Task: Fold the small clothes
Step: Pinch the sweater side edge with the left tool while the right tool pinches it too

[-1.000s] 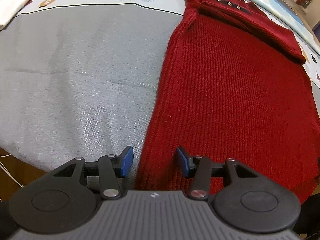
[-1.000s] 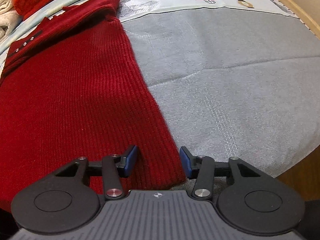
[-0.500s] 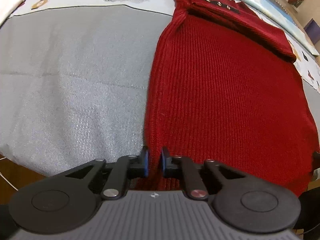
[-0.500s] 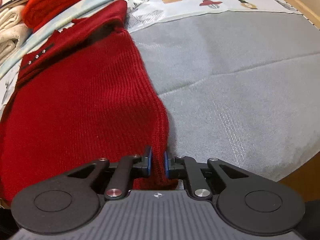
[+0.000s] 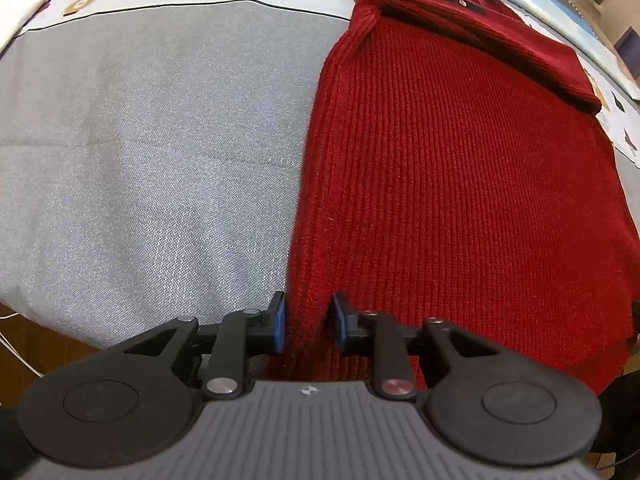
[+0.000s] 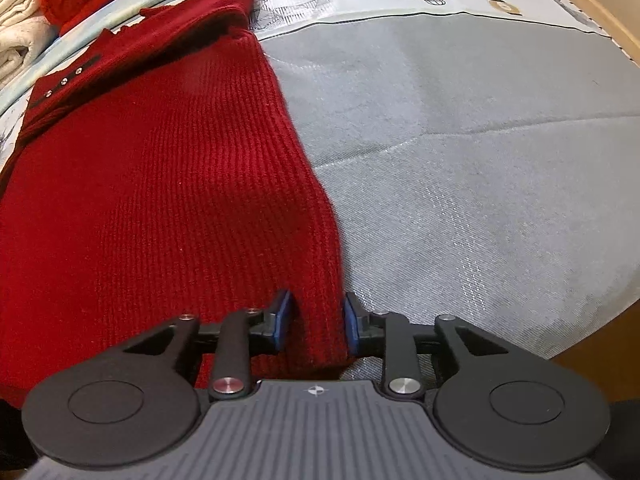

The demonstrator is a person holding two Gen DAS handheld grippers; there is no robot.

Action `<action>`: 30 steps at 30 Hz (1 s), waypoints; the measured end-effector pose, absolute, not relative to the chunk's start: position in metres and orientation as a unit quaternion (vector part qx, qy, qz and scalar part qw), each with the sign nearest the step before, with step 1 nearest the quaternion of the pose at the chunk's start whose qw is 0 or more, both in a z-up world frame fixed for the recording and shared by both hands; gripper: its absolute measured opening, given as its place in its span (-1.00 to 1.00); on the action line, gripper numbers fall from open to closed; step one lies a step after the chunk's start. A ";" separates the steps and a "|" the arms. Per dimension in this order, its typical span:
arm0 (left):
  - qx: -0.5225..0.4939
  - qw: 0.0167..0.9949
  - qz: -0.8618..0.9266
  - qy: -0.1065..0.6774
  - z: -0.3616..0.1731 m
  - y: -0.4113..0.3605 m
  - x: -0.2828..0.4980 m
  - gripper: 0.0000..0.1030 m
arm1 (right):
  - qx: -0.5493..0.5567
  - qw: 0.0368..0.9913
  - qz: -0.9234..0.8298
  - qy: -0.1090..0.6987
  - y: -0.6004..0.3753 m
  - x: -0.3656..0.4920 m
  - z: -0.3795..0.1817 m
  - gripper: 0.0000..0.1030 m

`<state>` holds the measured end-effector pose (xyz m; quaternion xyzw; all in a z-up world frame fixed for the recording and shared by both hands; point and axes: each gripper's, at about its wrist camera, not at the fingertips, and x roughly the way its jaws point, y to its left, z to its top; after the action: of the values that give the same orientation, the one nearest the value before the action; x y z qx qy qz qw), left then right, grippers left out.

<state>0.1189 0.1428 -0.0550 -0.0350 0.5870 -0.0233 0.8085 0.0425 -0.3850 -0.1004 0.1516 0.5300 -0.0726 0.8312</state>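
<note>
Lying between opening hand-held gripper jaws, sweater hem

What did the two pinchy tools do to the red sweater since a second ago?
Both tools closed on the red sweater's near hem, one at each corner, and now their jaws are opening again. The left tool and right tool have knit between the pads but no longer squeeze it. The sweater stays flat on the grey cloth.
</note>
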 end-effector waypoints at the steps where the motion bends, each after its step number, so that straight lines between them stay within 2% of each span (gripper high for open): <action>1: -0.037 0.809 -0.022 0.587 -0.055 0.143 0.119 -0.47 | 0.150 0.831 -0.077 0.531 -0.385 0.042 -0.100 -0.23; 11: -0.032 0.809 -0.025 0.586 -0.054 0.141 0.116 -0.48 | 0.137 0.832 -0.071 0.533 -0.381 0.043 -0.100 -0.22; 13: -0.030 0.809 -0.029 0.586 -0.053 0.140 0.116 -0.54 | 0.135 0.834 -0.060 0.531 -0.380 0.043 -0.099 -0.44; 15: -0.027 0.811 -0.034 0.583 -0.052 0.139 0.115 -0.73 | 0.132 0.837 -0.052 0.529 -0.379 0.045 -0.098 -0.59; 16: -0.028 0.814 -0.032 0.579 -0.051 0.140 0.114 -0.74 | 0.133 0.838 -0.051 0.527 -0.379 0.044 -0.097 -0.67; 18: -0.036 0.819 -0.031 0.572 -0.048 0.142 0.113 -0.75 | 0.143 0.842 -0.048 0.519 -0.381 0.043 -0.094 -0.72; 22: -0.040 0.821 -0.036 0.568 -0.045 0.144 0.111 -0.75 | 0.163 0.850 -0.045 0.499 -0.388 0.039 -0.087 -0.73; 26: -0.028 0.814 -0.034 0.580 -0.049 0.141 0.113 -0.71 | 0.149 0.842 -0.046 0.517 -0.386 0.041 -0.094 -0.70; 28: -0.021 0.812 -0.034 0.582 -0.050 0.139 0.113 -0.66 | 0.140 0.837 -0.049 0.527 -0.382 0.042 -0.097 -0.52; 30: -0.018 0.811 -0.033 0.583 -0.051 0.139 0.112 -0.60 | 0.136 0.836 -0.052 0.530 -0.379 0.040 -0.097 -0.49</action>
<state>0.1123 0.1387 -0.0510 -0.0176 0.5831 -0.0332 0.8115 0.0400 -0.3786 -0.0968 0.1357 0.5295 -0.0521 0.8358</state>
